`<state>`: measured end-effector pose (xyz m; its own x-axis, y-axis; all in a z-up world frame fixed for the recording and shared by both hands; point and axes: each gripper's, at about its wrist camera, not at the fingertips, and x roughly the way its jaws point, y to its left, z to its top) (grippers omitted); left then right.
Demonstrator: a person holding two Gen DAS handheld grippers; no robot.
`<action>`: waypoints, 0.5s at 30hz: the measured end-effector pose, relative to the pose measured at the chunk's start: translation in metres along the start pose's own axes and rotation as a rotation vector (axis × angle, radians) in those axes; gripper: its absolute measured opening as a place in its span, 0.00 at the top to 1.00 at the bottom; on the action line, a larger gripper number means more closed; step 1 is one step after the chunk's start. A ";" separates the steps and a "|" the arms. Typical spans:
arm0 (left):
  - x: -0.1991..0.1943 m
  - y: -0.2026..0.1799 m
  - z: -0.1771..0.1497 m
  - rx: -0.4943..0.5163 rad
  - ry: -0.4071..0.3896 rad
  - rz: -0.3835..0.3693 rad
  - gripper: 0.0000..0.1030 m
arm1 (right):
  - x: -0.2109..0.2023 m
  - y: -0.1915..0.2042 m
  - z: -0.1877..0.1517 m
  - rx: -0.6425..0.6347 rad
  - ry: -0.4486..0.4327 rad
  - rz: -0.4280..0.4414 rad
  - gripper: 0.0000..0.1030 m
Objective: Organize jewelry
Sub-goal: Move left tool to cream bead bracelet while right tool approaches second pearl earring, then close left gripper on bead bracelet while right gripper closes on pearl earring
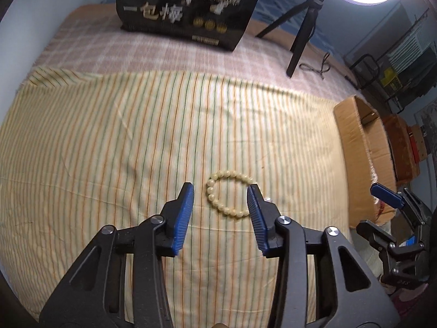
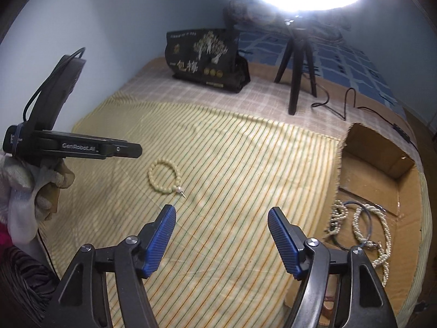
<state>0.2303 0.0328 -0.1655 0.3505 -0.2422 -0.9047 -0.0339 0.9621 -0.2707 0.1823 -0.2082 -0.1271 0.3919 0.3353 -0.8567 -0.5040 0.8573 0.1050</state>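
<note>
On a bed spread with a striped yellow sheet (image 1: 136, 142), a cream beaded bracelet (image 1: 230, 195) lies flat in a loose ring, just beyond the left tool (image 1: 220, 191), whose ribbed blue pads stand partly open and empty, one each side of the ring. The right tool (image 2: 221, 214), wider open and also empty, hangs farther back; a small pearl earring (image 2: 180, 190) touches the bracelet's near edge. Pearl strands (image 2: 366, 227) already rest in the cardboard box (image 2: 382, 164) to the right.
</note>
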 end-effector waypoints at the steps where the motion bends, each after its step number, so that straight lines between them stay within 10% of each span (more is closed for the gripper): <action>1: 0.005 0.000 0.000 0.006 0.008 0.008 0.60 | 0.004 0.001 0.000 -0.005 0.006 0.002 0.30; 15: 0.043 0.005 0.004 0.033 0.061 0.071 0.72 | 0.050 0.021 0.001 -0.052 0.091 0.020 0.59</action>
<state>0.2493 0.0282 -0.2046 0.2909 -0.1790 -0.9398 -0.0259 0.9805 -0.1948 0.1915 -0.1732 -0.1672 0.3111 0.3129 -0.8974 -0.5511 0.8287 0.0979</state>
